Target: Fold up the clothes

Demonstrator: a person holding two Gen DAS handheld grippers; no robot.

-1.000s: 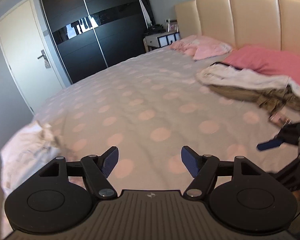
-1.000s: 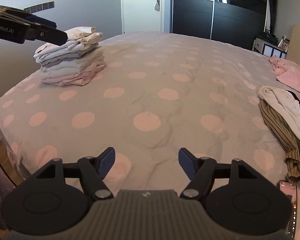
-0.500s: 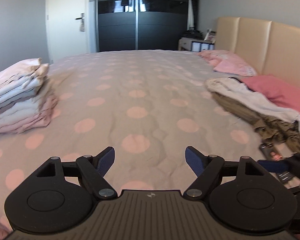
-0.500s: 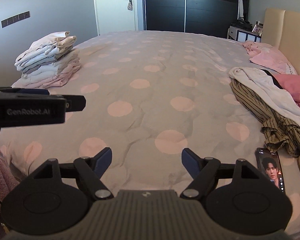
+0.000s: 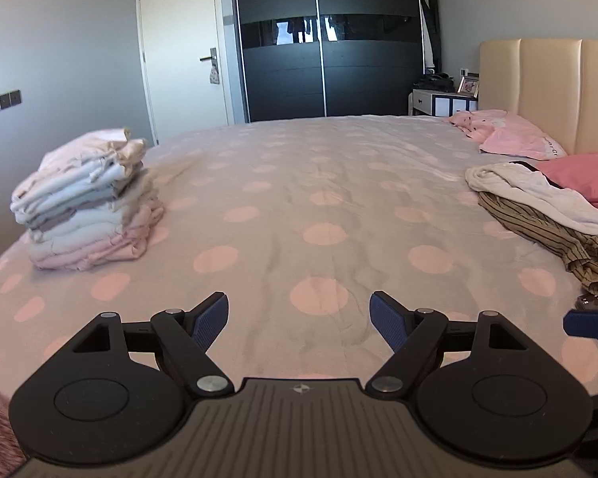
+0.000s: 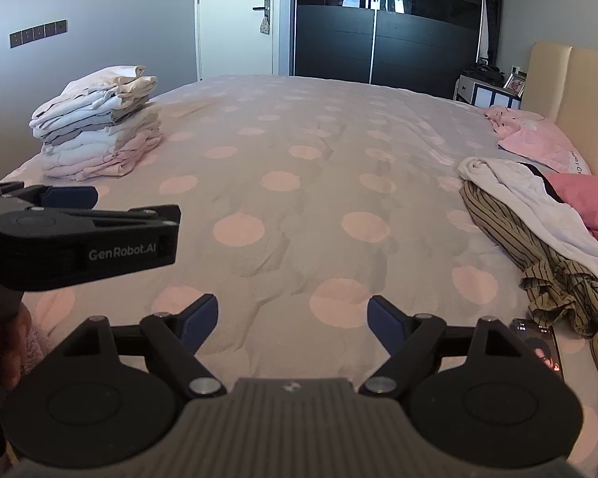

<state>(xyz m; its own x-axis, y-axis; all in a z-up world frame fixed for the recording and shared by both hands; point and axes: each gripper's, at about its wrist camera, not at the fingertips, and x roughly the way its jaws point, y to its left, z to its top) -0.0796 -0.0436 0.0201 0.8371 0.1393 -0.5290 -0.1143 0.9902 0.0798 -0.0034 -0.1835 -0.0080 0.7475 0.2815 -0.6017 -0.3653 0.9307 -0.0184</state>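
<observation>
My left gripper [image 5: 299,310] has dropped lower, jaws wide, empty; right gripper [image 6: 292,314] opening, empty; folded stack [image 5: 85,199] now in view.

The phone [image 6: 540,352] lies half behind the right tool's [image 6: 293,320] linkage, its lower part hidden. In the left wrist view only a dark corner of it [image 5: 592,302] shows, and the right tool [image 5: 590,324] is cut by the right edge. The striped garment [image 6: 554,275] runs off the frame's right edge under the white garment [image 6: 538,203]. The left edge cuts the hand [image 6: 4,342] holding the left tool [image 6: 69,199]. The framed picture's [image 5: 468,85] content is too small to tell.
</observation>
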